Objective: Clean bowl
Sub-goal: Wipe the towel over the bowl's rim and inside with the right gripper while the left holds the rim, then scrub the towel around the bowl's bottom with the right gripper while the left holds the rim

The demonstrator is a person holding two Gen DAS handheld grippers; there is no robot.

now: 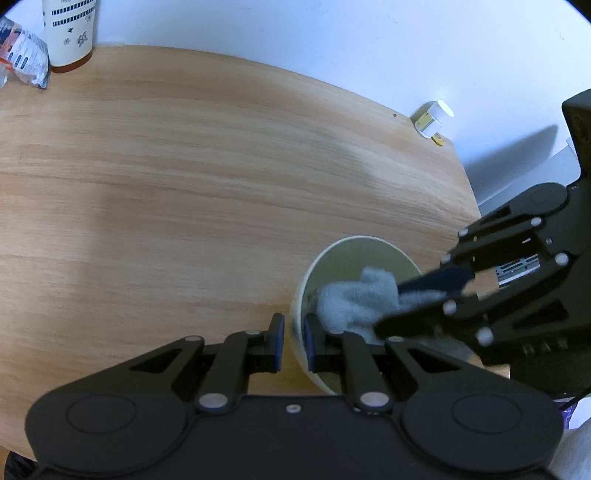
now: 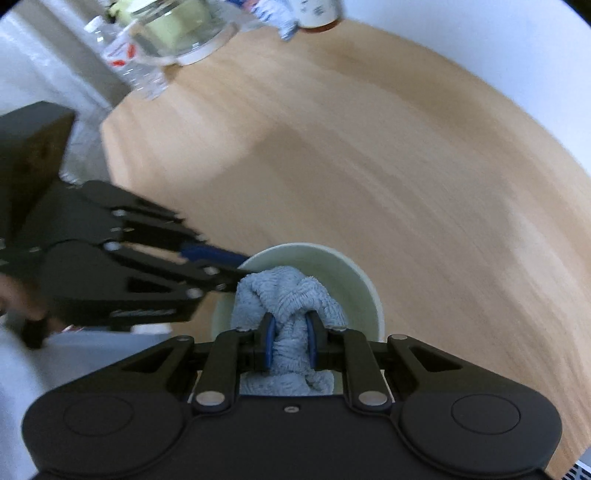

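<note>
A pale green bowl [image 1: 373,254] stands on the wooden table [image 1: 184,184] near its right edge. My left gripper [image 1: 293,341] is shut on the bowl's near rim, one pad outside the wall and one inside. A light blue cloth [image 1: 354,299] fills the bowl. My right gripper [image 1: 413,306] comes in from the right and is shut on that cloth. In the right wrist view the bowl [image 2: 343,266] sits just ahead, the cloth [image 2: 288,295] is bunched between the blue pads of my right gripper [image 2: 290,343], and my left gripper [image 2: 236,269] holds the bowl's left rim.
At the table's far left stand a cream patterned cup [image 1: 70,33] and a crinkled packet [image 1: 26,55]. A small white-capped bottle [image 1: 434,118] lies at the far right edge. The right wrist view shows a glass container [image 2: 181,29] and a plastic bottle [image 2: 129,62].
</note>
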